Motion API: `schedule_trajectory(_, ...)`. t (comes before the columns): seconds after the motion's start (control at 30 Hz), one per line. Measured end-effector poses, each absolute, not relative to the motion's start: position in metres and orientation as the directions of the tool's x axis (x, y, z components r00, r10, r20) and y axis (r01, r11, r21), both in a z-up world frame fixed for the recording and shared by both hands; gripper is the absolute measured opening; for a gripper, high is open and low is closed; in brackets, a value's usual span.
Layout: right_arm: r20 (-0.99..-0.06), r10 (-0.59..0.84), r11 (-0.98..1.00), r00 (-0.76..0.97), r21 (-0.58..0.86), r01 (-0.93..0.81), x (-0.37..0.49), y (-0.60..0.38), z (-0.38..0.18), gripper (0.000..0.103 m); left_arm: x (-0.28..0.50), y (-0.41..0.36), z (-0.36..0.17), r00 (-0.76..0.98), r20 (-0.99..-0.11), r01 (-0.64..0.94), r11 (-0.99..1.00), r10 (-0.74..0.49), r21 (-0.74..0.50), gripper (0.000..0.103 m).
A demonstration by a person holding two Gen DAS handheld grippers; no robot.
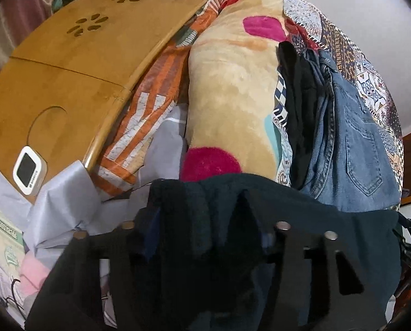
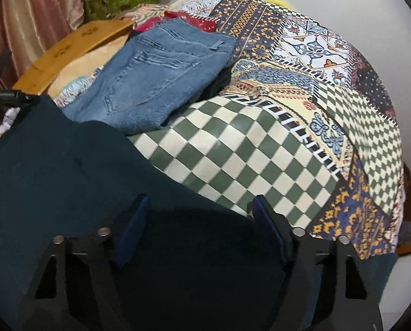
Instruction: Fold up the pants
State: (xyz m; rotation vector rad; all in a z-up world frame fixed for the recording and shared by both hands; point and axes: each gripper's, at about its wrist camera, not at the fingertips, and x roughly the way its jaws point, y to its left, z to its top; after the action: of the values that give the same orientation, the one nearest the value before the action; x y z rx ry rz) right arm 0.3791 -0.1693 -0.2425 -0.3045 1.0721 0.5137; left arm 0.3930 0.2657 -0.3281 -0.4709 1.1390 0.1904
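Left gripper (image 1: 205, 220) pinches bunched dark teal pants (image 1: 329, 220); right gripper (image 2: 199, 226) stands spread over them, beside folded jeans (image 2: 155, 80).

One dark teal pair of pants (image 2: 67, 171), one folded pair of jeans (image 2: 155, 77), one wooden lap desk (image 1: 75, 63), one small white device (image 1: 29, 169).

dark teal pants (image 2: 67, 165), blue denim jeans (image 2: 155, 82), green-cream checked patchwork bedspread (image 2: 260, 154), tan blanket (image 1: 233, 88) with magenta spots.
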Motion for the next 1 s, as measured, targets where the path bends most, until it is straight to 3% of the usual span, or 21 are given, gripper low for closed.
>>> schedule_trajectory(0.03, -0.891, 0.266, 0.843, 0.368, 0.03, -0.537, 0.379, -0.169, -0.243, 0.05, 0.391, 0.266, -0.326, 0.42, -0.903, -0.379, 0.887, -0.09, -0.265, 0.041)
schedule_trajectory(0.13, -0.887, 0.284, 0.848, 0.365, 0.055, -0.527, 0.378, -0.164, -0.243, 0.031, 0.385, 0.268, -0.316, 0.439, -0.893, -0.378, 0.879, -0.104, -0.289, 0.021)
schedule_trajectory(0.17, -0.886, 0.275, 0.847, 0.373, 0.039, -0.531, 0.376, -0.161, -0.242, 0.025, 0.384, 0.268, -0.312, 0.441, -0.893, -0.382, 0.88, -0.094, -0.281, 0.008)
schedule_trajectory(0.2, -0.887, 0.254, 0.848, 0.386, 0.012, -0.529, 0.374, -0.157, -0.242, 0.013, 0.383, 0.269, -0.309, 0.439, -0.895, -0.389, 0.882, -0.075, -0.265, 0.008)
schedule_trajectory(0.23, -0.887, 0.246, 0.848, 0.391, 0.001, -0.53, 0.373, -0.156, -0.242, 0.011, 0.381, 0.269, -0.305, 0.442, -0.894, -0.39, 0.883, -0.069, -0.261, 0.008)
schedule_trajectory(0.33, -0.877, 0.239, 0.854, 0.417, -0.015, -0.52, 0.369, -0.157, -0.235, 0.006, 0.375, 0.273, -0.292, 0.462, -0.884, -0.386, 0.882, -0.067, -0.269, 0.008)
schedule_trajectory(0.73, -0.754, 0.269, 0.892, 0.6, -0.041, -0.451, 0.354, -0.177, -0.144, 0.006, 0.345, 0.258, -0.187, 0.604, -0.797, -0.31, 0.928, 0.025, -0.206, 0.008)
schedule_trajectory(1.0, -0.74, 0.274, 0.883, 0.614, -0.06, -0.466, 0.291, -0.187, -0.132, 0.006, 0.281, 0.247, -0.161, 0.62, -0.785, -0.261, 0.945, 0.007, -0.197, 0.008)
